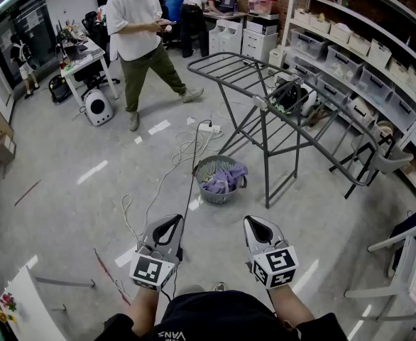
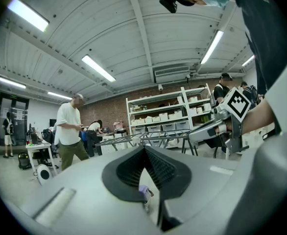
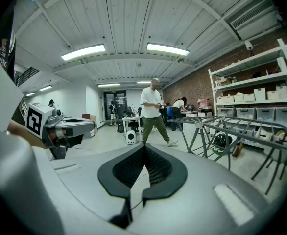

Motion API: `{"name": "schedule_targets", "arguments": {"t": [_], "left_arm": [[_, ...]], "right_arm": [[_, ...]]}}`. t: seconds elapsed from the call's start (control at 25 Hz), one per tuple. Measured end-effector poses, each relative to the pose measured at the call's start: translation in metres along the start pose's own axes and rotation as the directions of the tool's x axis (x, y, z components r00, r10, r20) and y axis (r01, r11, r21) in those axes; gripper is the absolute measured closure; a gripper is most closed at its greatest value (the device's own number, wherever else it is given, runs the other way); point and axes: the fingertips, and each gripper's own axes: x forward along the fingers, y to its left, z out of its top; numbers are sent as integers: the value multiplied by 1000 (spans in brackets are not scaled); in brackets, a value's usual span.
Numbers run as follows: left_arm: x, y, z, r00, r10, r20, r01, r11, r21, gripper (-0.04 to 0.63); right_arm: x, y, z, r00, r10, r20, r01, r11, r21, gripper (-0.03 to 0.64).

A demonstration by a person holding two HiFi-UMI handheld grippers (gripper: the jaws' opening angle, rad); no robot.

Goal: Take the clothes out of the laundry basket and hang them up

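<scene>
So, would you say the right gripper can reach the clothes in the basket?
Probably, once it moves forward: only bare floor lies between the right gripper and the open basket of clothes; its jaws are shut.

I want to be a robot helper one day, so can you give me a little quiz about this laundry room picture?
1. True or false: the laundry basket is empty.
2. The left tool and the right tool are: A both shut, B both open, C one open and one shut.
3. What grey thing for hanging clothes stands beside the basket?
Key: 1 false, purple clothes lie in it; 2 A; 3 the drying rack.
</scene>
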Motion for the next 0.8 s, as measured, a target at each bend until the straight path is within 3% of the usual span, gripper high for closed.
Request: {"name": "schedule_targets", "arguments": {"t": [0.2,0.36,0.52,0.68,0.8], "left_arm": [[5,7,-8,999,48,-13,-49,998,-45,594],[19,4,-12,1000,-8,4,8,996,-86,589],[39,15,-28,1000,-24,-11,23,994,-110,489],[61,39,-39,999,-32,-28,29,992,-125,413],[80,64,-47,998,-48,-36,42,988,-151,403]], "right_arm": [[5,-10,-4,1000,16,3,-17,999,29,615],[14,-18,-10,1000,25,0,-25,998,55,614],[35,-29,-17,1000,17,-4,-16,997,81,608],[62,-38,-17,1000,-3,-8,4,994,110,452],[89,-44,-15,999,-26,-22,29,990,138,422]]}}
